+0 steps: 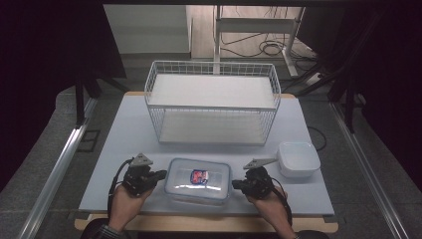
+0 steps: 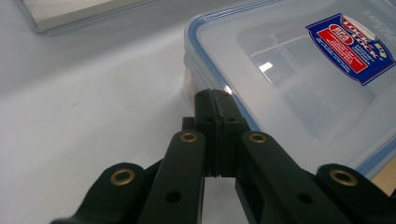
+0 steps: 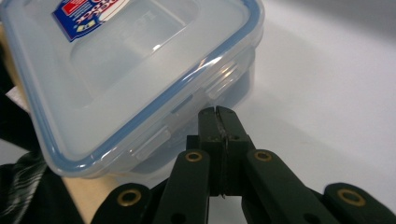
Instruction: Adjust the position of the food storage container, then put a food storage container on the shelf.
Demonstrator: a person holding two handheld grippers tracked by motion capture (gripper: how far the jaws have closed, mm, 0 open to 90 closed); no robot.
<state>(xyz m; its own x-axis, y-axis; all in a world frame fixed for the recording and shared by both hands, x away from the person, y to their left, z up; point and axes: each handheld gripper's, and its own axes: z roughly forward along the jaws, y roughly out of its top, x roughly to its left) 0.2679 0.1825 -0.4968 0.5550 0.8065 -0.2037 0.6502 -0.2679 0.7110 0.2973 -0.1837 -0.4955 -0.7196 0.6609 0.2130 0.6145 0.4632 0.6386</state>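
Two closed grippers flank the lidded plastic container [image 1: 198, 181] at the desk's [image 1: 124, 129] near edge.
Left gripper [image 1: 161, 174] and right gripper [image 1: 235, 183]: jaws pressed together, empty, tips at the container's short sides.

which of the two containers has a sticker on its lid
The clear container with the blue-rimmed lid, between the two grippers. The white container to its right has a plain lid.

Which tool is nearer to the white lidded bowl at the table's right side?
Right. The right tool sits between the clear container and the white bowl; the left tool is beyond the container's far side.
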